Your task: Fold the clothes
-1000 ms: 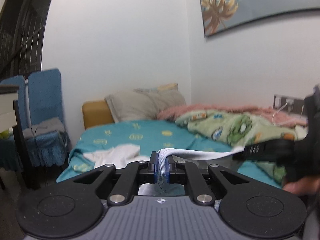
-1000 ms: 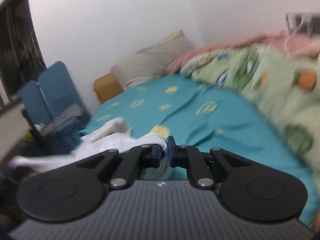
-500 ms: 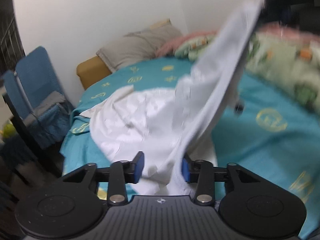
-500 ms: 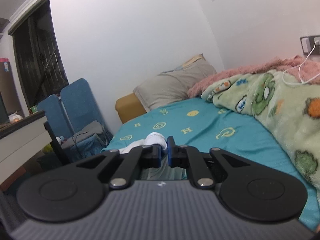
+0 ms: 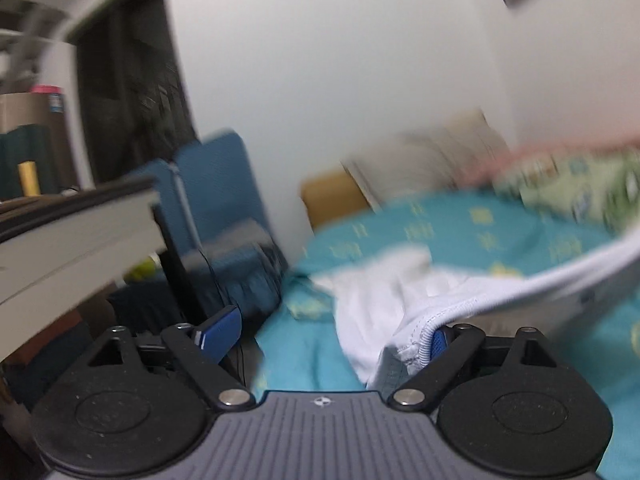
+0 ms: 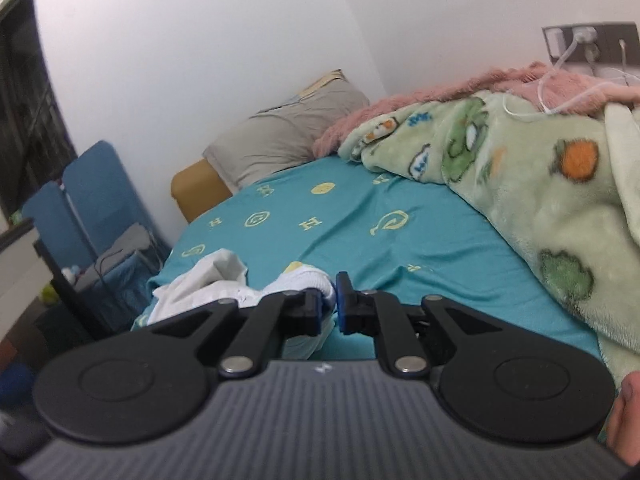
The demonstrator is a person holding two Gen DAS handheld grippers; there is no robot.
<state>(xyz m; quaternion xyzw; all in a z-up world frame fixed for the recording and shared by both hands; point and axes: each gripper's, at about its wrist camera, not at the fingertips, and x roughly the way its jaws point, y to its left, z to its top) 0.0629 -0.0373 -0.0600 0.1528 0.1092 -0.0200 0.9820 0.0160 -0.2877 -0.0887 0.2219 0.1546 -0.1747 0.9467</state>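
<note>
A white garment [image 5: 384, 296] lies crumpled on the teal bed sheet [image 5: 480, 232]. My left gripper [image 5: 328, 334] is wide open; the garment's ribbed hem drapes over its right finger [image 5: 440, 338] and stretches away to the right. In the right wrist view, my right gripper [image 6: 330, 304] is shut on a bunched edge of the same white garment [image 6: 208, 284], low over the sheet [image 6: 360, 220] near the bed's left side.
A green cartoon blanket [image 6: 540, 184] and pink throw [image 6: 420, 96] cover the bed's right side. A grey pillow [image 6: 288, 136] lies at the head. Blue folding chairs [image 5: 216, 184] and a desk edge [image 5: 76, 236] stand left of the bed.
My left gripper opened and let go of the hem, then swung left towards the chairs. My right gripper stayed shut on the cloth and dropped back down over the bed.
</note>
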